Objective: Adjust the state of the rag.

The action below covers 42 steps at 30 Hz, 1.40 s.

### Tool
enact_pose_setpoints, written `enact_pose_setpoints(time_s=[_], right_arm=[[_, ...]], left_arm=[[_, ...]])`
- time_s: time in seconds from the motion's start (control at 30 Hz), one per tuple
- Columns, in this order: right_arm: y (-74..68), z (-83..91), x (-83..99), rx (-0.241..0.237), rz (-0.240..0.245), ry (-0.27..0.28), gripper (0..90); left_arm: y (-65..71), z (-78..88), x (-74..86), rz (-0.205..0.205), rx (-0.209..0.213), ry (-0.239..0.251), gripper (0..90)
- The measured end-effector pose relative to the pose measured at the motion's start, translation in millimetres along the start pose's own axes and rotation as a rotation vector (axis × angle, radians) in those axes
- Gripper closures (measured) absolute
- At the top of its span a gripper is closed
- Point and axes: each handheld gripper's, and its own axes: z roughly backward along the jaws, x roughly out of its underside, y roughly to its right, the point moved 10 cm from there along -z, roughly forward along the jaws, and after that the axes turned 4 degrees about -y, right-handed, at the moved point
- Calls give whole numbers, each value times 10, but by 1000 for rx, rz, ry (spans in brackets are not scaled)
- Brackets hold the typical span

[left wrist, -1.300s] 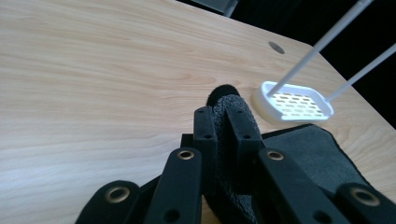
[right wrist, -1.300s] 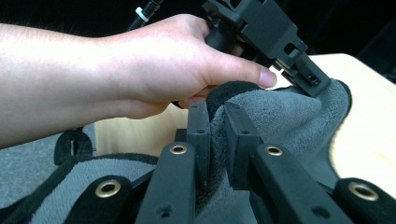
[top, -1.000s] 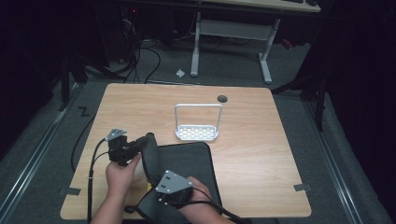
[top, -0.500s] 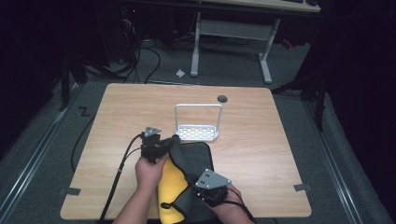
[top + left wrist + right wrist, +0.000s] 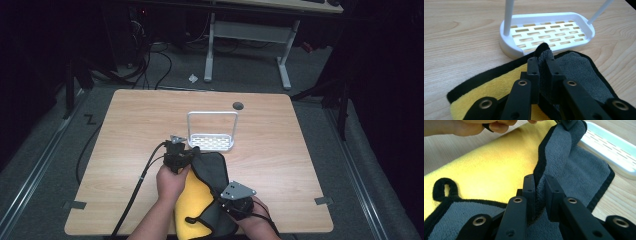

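Observation:
A towel (image 5: 192, 200), yellow on one face and grey on the other with a black border, lies partly folded at the near edge of the table. My left gripper (image 5: 191, 156) is shut on its far corner, just short of a white slotted rack (image 5: 212, 142). In the left gripper view, the jaws (image 5: 543, 61) pinch grey cloth (image 5: 579, 75) in front of the rack (image 5: 549, 35). My right gripper (image 5: 221, 198) is shut on the same raised edge nearer the person. Its jaws (image 5: 540, 182) have just been opening slightly, with the grey fold (image 5: 556, 147) still pinched between them.
The rack has a tall white hoop handle (image 5: 212, 114) and stands mid-table. A dark round grommet (image 5: 238, 105) sits in the tabletop (image 5: 300, 150) behind it. Cables trail off the left side. A desk frame (image 5: 247, 37) stands on the floor beyond.
Both hands moved to the right, carrying the towel's edge with them. The cloth turned over, and its yellow face now shows where only dark cloth lay.

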Motion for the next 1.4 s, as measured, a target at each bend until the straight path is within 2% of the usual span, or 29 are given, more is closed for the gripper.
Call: enact_pose_setpoints(time_s=[0.17,0.3,0.4,0.47,0.6,0.7,0.77,0.87,0.93,1.0,1.13,1.2,1.33,1.4], right_arm=[[28,49,29,14,14,-10,797],[91,90,90,31,8,-21,770],[173,110,183,49,-7,-39,696],[222,140,208,60,-21,-30,660],[325,232,197,70,-70,12,655],[356,291,177,75,-88,33,659],[354,303,170,76,-83,37,676],[331,286,174,67,-74,31,742],[307,259,185,52,-64,14,828],[292,230,197,37,-59,-3,897],[292,139,259,26,-54,-42,900],[306,93,314,36,-53,-68,897],[371,21,335,51,-77,-82,840],[401,-7,310,55,-91,-79,817]], left_arm=[[113,-26,-67,-16,14,8,823],[241,-128,-85,-31,32,2,795],[389,-203,-98,-61,73,12,703],[458,-200,-120,-49,110,31,624],[528,-105,-155,-54,158,62,507],[526,33,-175,-50,188,95,474],[477,131,-148,-57,189,109,474],[315,265,1,-79,158,97,499],[209,351,153,-82,150,73,577],[92,475,390,-92,139,45,667],[-14,617,778,-130,122,-5,741],[-43,662,918,-138,115,-2,742],[-52,691,1019,-120,125,28,724],[-28,670,1029,-139,124,18,694]])
